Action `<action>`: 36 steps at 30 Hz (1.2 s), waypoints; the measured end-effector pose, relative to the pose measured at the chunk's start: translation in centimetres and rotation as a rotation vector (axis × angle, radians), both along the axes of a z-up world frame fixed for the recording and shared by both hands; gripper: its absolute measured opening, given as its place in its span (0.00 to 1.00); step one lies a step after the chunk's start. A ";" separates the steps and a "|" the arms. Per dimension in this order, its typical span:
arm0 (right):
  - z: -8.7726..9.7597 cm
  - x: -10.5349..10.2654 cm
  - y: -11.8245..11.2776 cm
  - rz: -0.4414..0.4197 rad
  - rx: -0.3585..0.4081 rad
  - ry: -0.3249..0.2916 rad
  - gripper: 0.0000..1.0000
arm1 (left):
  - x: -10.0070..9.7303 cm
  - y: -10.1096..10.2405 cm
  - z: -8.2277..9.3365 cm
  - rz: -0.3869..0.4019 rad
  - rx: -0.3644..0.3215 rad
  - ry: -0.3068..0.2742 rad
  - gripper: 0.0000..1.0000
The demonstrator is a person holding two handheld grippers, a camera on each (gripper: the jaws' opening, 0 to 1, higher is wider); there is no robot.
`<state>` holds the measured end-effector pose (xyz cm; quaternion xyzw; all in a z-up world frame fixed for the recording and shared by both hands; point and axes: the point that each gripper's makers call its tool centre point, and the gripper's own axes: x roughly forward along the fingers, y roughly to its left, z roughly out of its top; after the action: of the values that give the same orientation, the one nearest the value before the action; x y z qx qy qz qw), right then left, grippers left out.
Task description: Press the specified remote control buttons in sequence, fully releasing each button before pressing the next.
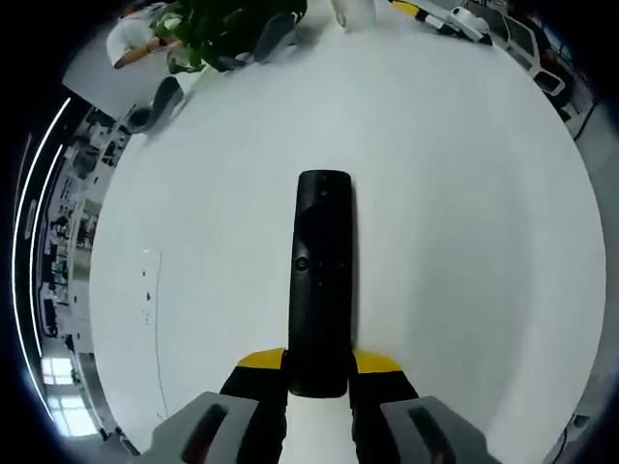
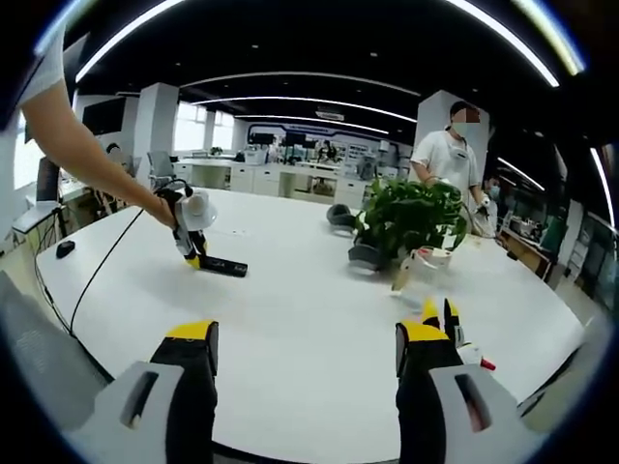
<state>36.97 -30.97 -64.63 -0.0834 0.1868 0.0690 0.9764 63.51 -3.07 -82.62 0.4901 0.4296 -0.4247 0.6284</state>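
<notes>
Your left gripper [image 1: 318, 379] had the slim black plastic remote control [image 1: 321, 280] pinched between its yellow-tipped jaws at the near end. The remote ran straight ahead from the jaws, lying flat on the smooth white round table [image 1: 464, 251], a small round button showing partway along it. No writing on it could be read.

Your right gripper [image 2: 308, 350] hung wide apart, holding nothing, above the same table [image 2: 309, 300]. Well ahead and left of its jaws, the left gripper [image 2: 192, 228] stood over the remote [image 2: 222, 266], a dark flat bar. A leafy green potted plant [image 2: 406, 217] sat ahead, right.
</notes>
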 end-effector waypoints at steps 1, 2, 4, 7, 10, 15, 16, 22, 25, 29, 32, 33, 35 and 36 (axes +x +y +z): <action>0.0 0.0 0.0 -0.001 0.001 -0.001 0.78 | 0.1 0.0 0.0 -0.004 0.002 -0.001 0.23; 0.1 0.0 0.0 -0.001 0.005 -0.002 0.78 | 0.1 0.0 -0.1 -0.004 0.005 -0.001 0.23; 0.0 0.0 0.0 -0.001 0.007 0.001 0.77 | 0.2 0.0 0.0 -0.003 0.006 0.008 0.23; 0.0 0.0 0.0 0.000 0.003 0.004 0.77 | 0.2 0.0 -0.1 -0.015 0.002 0.020 0.23; 0.0 0.1 0.0 0.001 0.004 0.002 0.77 | 0.2 0.0 -0.2 -0.009 0.000 0.032 0.24; 0.1 0.1 0.0 0.002 0.003 -0.001 0.77 | 0.1 -0.1 -0.2 -0.083 -0.009 0.026 0.24; 0.1 0.1 0.0 0.003 0.003 -0.004 0.77 | 0.1 0.0 -0.2 -0.079 -0.011 0.025 0.24; 0.2 0.1 0.0 0.003 0.006 -0.009 0.78 | 0.5 0.0 -0.1 -0.038 -0.016 -0.015 0.30; 0.3 0.1 0.0 0.003 0.005 -0.013 0.78 | 1.1 0.1 0.2 -0.008 -0.013 -0.048 0.36; 0.3 0.1 0.0 0.001 0.009 -0.009 0.80 | 0.8 0.4 0.2 0.079 -0.033 -0.035 0.34; 0.4 0.2 -0.2 -0.007 0.015 -0.017 0.83 | 1.9 0.8 0.7 0.114 -0.050 -0.097 0.46; 0.3 0.1 -0.2 -0.010 0.016 -0.014 0.84 | 2.0 0.9 0.9 0.128 -0.059 -0.106 0.49; 0.4 0.2 -0.3 -0.013 0.024 -0.016 0.86 | 2.1 1.3 0.9 0.169 -0.086 -0.118 0.55; 0.5 0.2 -0.3 -0.014 0.028 -0.020 0.87 | 2.2 1.5 1.0 0.196 -0.097 -0.127 0.58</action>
<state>37.15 -31.29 -64.17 -0.0692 0.1768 0.0640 0.9797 65.71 -1.56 -81.59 0.4409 0.4136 -0.3497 0.7157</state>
